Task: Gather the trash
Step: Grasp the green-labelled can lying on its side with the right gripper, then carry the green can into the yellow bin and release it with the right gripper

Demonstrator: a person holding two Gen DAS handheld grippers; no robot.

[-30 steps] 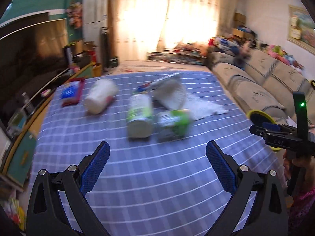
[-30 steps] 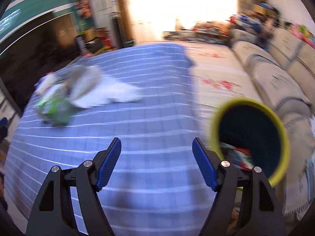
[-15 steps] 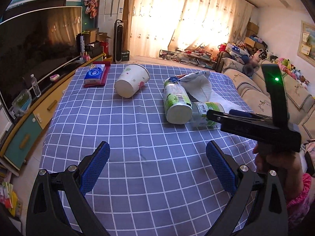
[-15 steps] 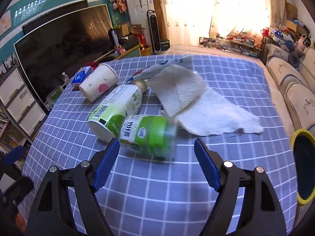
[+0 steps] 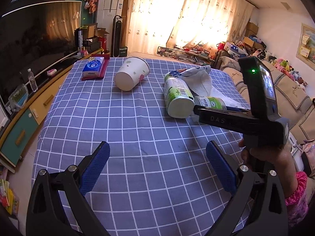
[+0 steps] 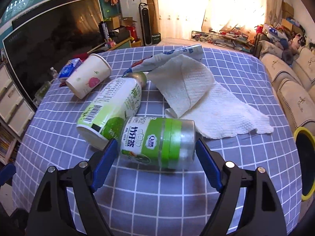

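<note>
Right hand-held gripper: stood wide, its jaws just closing a little, with the small green-labelled jar lying on its side between the blue pads; the pads sat just beside the jar's two ends and I could not see them pressing.
What had changed: a second before, this gripper faced the yellow-rimmed bin at the bench's edge; it then swung across to the litter and settled over the jar.
What that meant: the jar looked to be the next piece chosen; the grab itself seemed not yet made.
Left hand-held gripper: open and empty, hanging over bare checked cloth on the near part of the bench, well short of the litter.
Person's hand: wrapped round the right tool's handle, a pink sleeve below it.
Beside the jar: a larger white and green bottle, also on its side, touching the jar.
Further back: a crumpled paper towel spread toward the sofa side, a torn wrapper behind it.
Far left: a tipped paper cup, then a blue tissue pack near the bench's far corner.
Likely snag: the round jar could roll as the pads close.
</note>
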